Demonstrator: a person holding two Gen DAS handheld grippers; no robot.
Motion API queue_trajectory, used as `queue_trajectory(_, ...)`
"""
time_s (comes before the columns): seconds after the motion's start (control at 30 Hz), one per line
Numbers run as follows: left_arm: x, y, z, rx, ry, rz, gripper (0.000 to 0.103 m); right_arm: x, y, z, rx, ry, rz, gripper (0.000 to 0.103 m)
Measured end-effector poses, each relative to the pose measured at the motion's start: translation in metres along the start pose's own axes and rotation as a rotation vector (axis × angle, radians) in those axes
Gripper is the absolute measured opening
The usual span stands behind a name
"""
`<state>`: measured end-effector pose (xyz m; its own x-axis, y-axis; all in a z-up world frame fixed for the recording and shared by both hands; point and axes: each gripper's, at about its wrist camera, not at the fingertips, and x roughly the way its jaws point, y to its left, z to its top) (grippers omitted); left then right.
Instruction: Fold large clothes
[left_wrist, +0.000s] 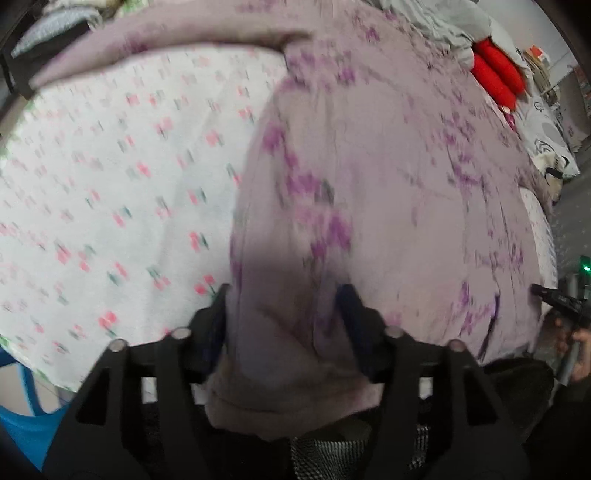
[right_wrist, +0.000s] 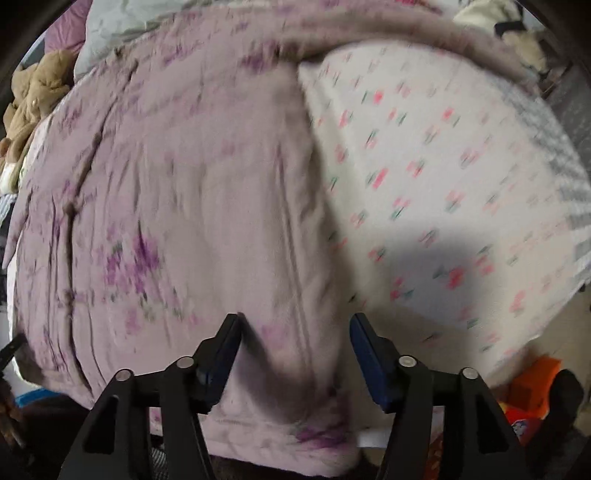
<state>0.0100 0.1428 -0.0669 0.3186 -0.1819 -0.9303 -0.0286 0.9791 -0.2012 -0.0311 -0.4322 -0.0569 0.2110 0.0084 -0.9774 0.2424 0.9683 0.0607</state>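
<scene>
A large lilac quilt with purple flowers (left_wrist: 369, 155) lies spread over a bed; it also fills the left of the right wrist view (right_wrist: 166, 192). A thick fold of it runs between the fingers of my left gripper (left_wrist: 284, 295), which is shut on it. My right gripper (right_wrist: 295, 325) has its jaws wide apart, with the quilt's edge lying between them, not pinched. The right gripper also shows at the right edge of the left wrist view (left_wrist: 554, 295).
A white sheet with pink flowers (left_wrist: 110, 192) covers the mattress beside the quilt; it also shows in the right wrist view (right_wrist: 443, 166). Red cushions (left_wrist: 496, 75) and grey bedding lie at the head. A brown plush toy (right_wrist: 29, 103) sits at the left.
</scene>
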Motion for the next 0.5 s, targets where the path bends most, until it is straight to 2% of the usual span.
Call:
queue_trajectory(0.07, -0.014, -0.003, 0.014, 0.015, -0.051, 0.018, 0.079, -0.017, 0.001, 0.012, 0.017, -0.052, -0.01, 0.079)
queue_trajectory(0.1, -0.02, -0.001, 0.022, 0.014, -0.071, 0.015, 0.086, -0.024, 0.004, 0.019, 0.022, -0.082, -0.01, 0.081)
queue_trajectory(0.13, -0.028, 0.001, 0.033, 0.006, -0.097, 0.005, 0.088, -0.032, 0.007, 0.026, 0.027, -0.112, -0.005, 0.081)
queue_trajectory(0.27, -0.048, 0.02, 0.077, -0.082, -0.156, 0.0, 0.088, -0.042, 0.026, 0.052, 0.033, -0.177, 0.042, 0.082)
queue_trajectory(0.37, -0.05, 0.021, 0.11, -0.139, -0.203, 0.013, 0.088, -0.038, 0.05, 0.069, 0.018, -0.21, 0.08, 0.082)
queue_trajectory(0.5, -0.043, 0.04, 0.148, -0.269, -0.247, 0.017, 0.088, -0.033, 0.089, 0.096, -0.003, -0.242, 0.136, 0.082)
